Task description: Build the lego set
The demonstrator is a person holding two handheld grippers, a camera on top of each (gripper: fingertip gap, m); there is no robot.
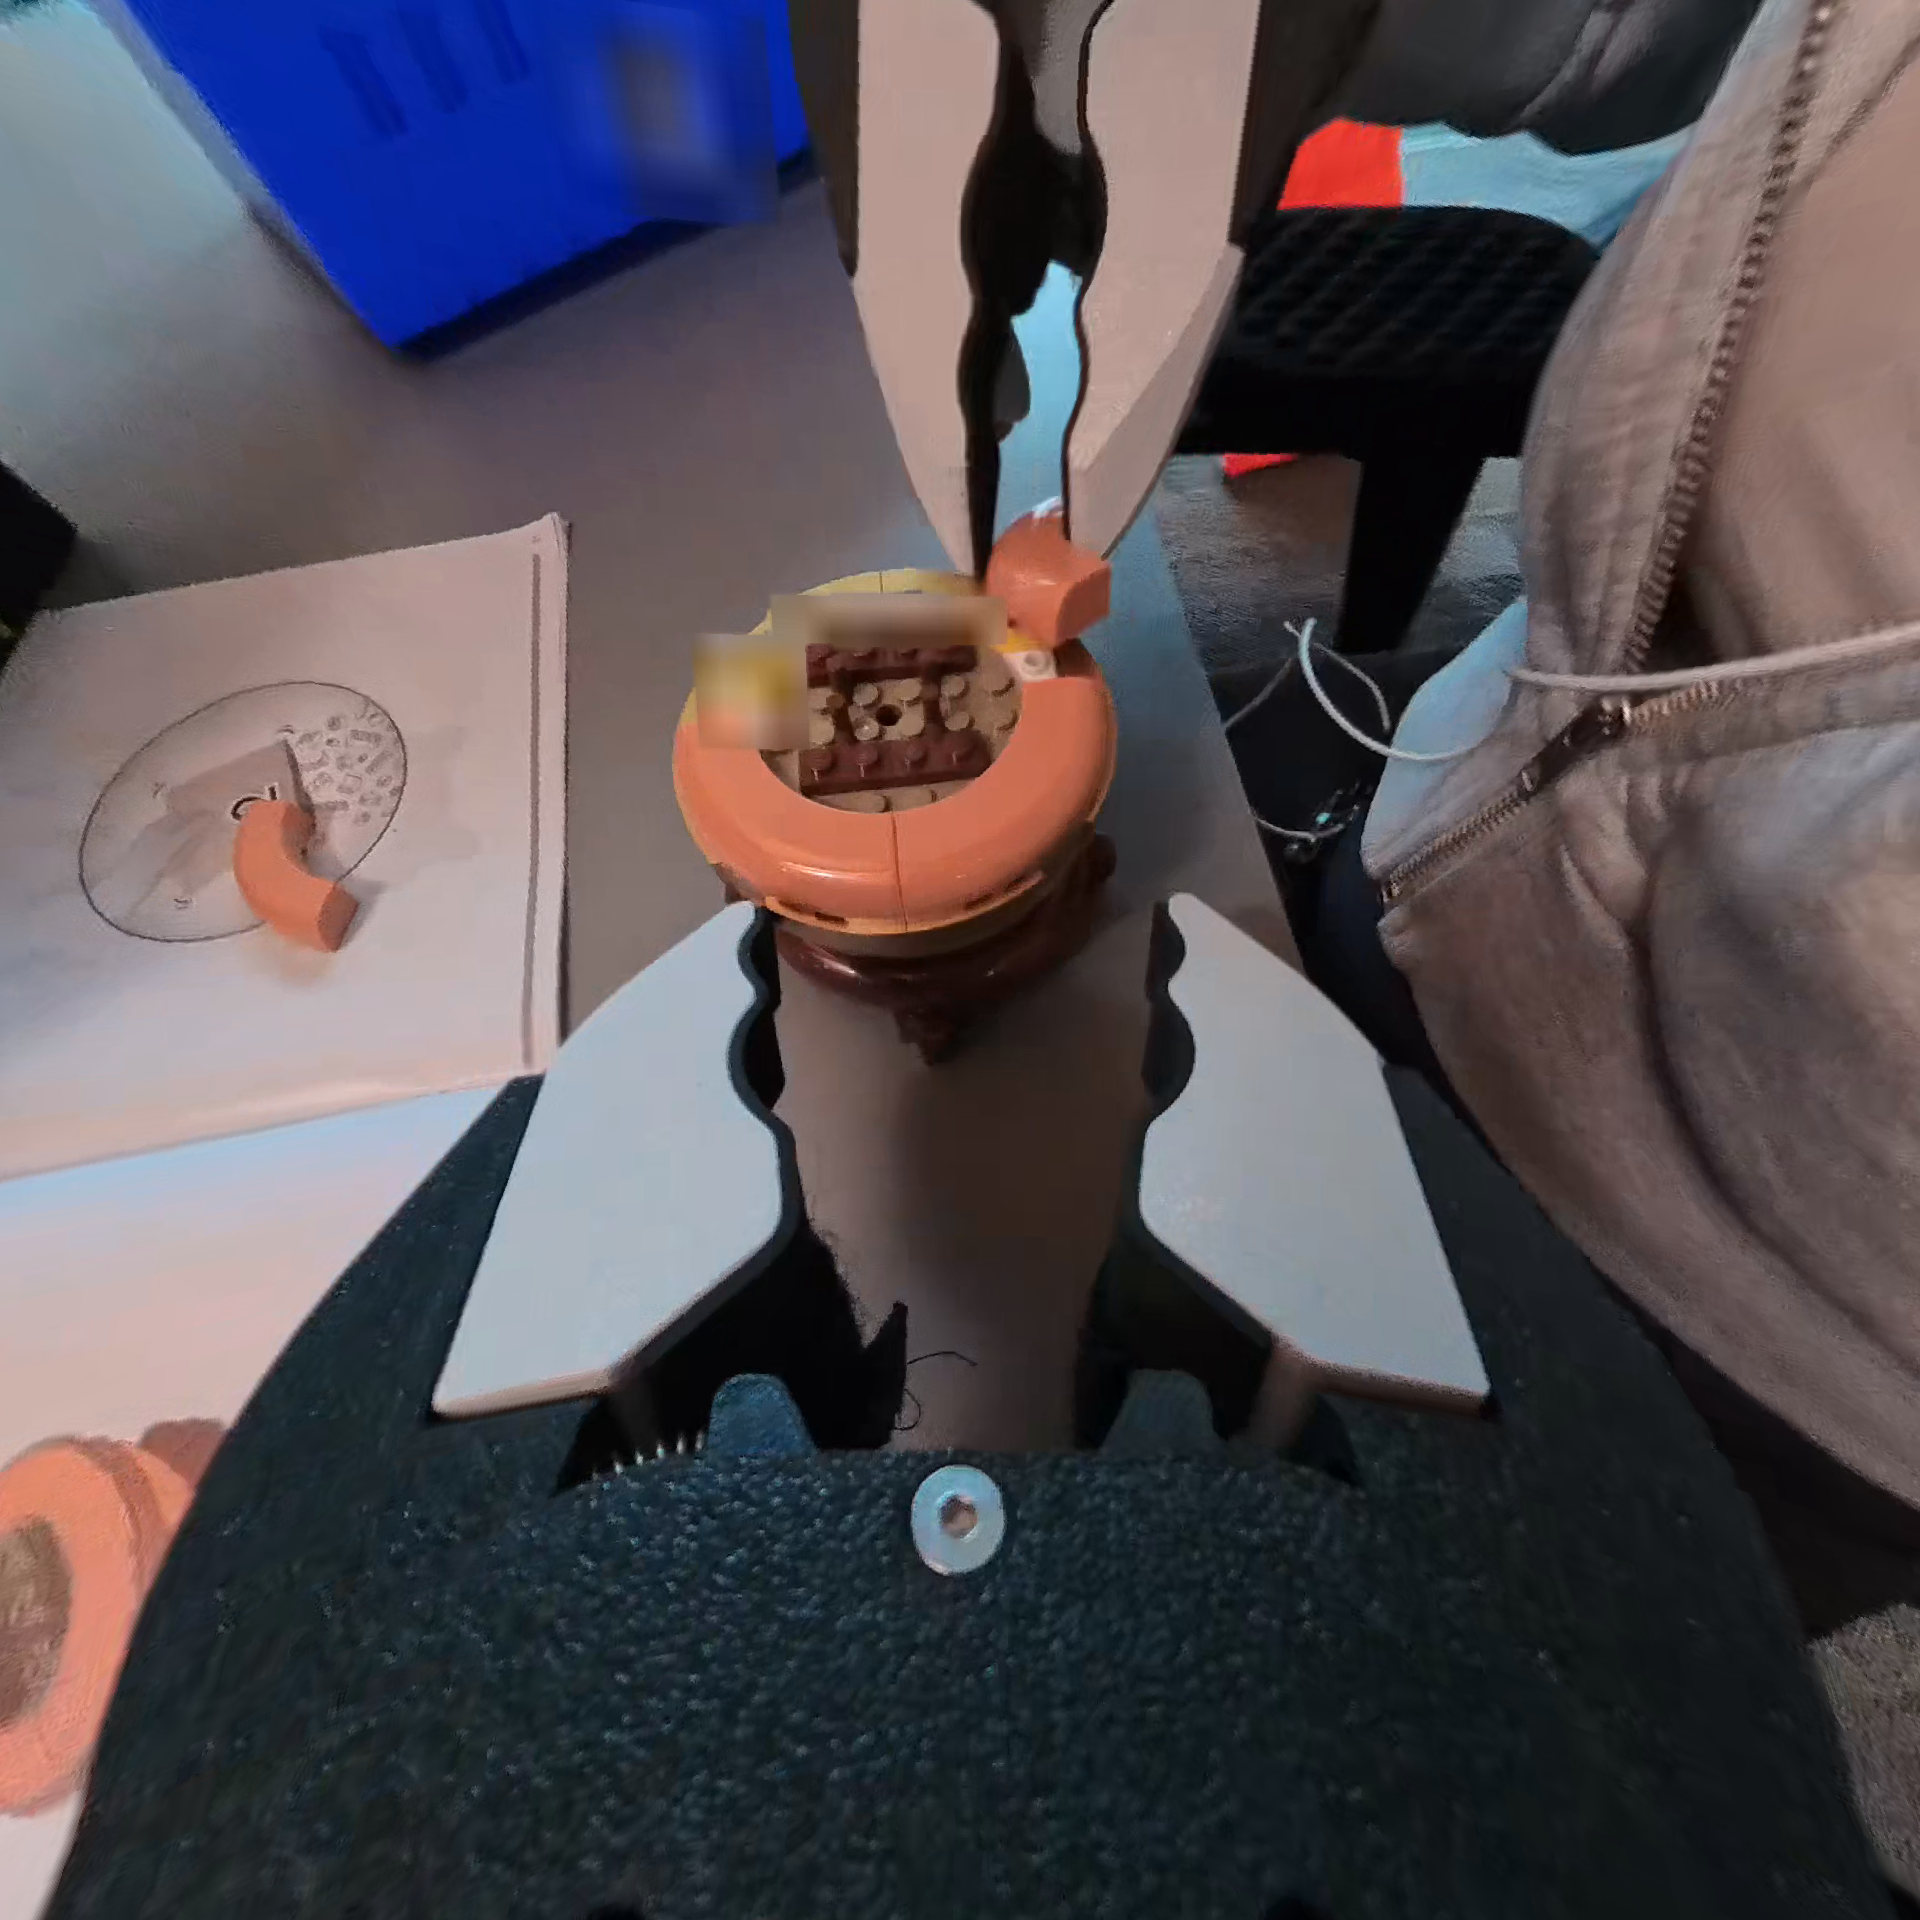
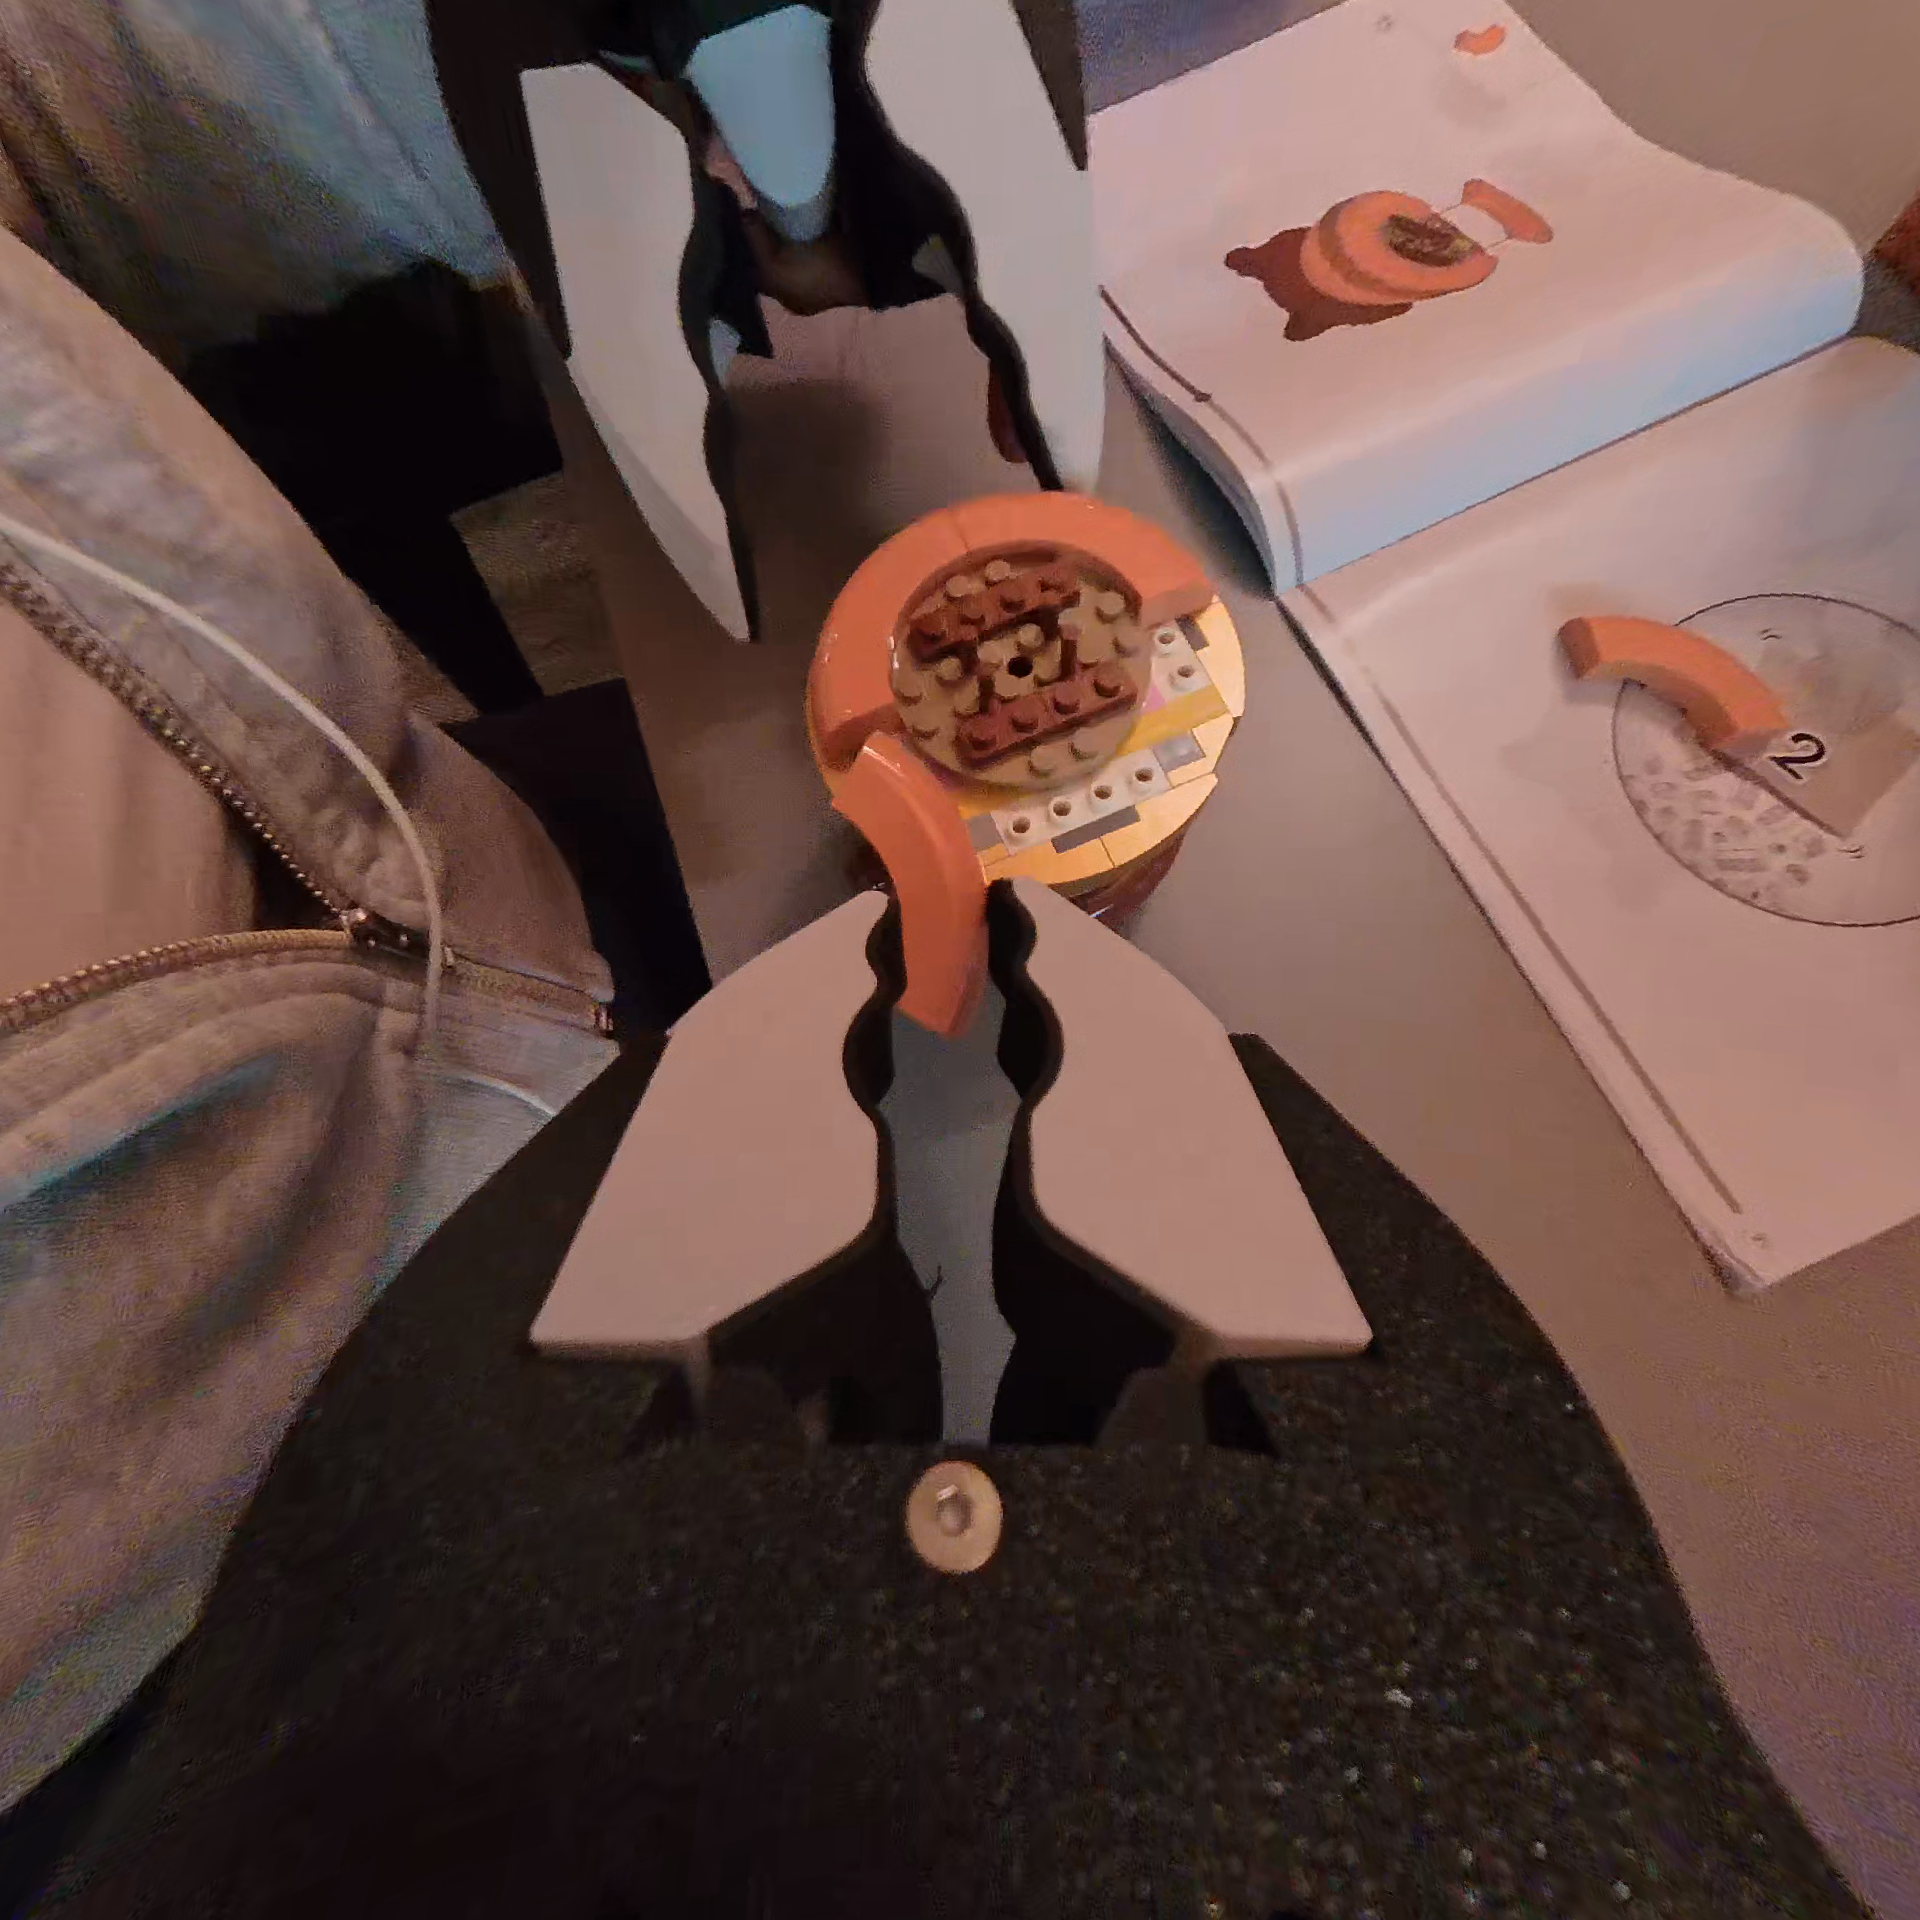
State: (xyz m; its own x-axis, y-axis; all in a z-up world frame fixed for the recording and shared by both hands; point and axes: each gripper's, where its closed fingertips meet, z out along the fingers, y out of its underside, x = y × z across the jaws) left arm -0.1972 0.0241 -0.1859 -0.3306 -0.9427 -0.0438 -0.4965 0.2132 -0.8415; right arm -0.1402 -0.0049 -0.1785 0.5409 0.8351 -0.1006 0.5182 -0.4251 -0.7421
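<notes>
The round lego model [image 1: 831, 842] has a half ring of orange curved pieces around a brown and tan studded centre, on a yellow layer and a dark brown base; it also shows in the right wrist view [image 2: 1013, 675]. My left gripper [image 1: 961, 914] is shut on the model, with its fingers spread wide on either side of the base. My right gripper [image 2: 951, 899] is shut on a curved orange piece [image 2: 925, 883]. The piece is tilted, with its far end at the model's bare rim. In the left wrist view the right gripper [image 1: 1029, 540] comes down from above with that piece [image 1: 1049, 587].
An open instruction booklet [image 1: 312, 1018] [image 2: 1455, 935] lies beside the model, with another curved orange piece [image 1: 286, 873] [image 2: 1673, 675] on it. A blue crate [image 1: 468, 156] stands behind. A person in a grey hoodie [image 1: 1662, 831] sits close by. A second orange lego build [image 1: 62, 1621] is near the left gripper. My right fingertips sit around 7 cm from my left ones.
</notes>
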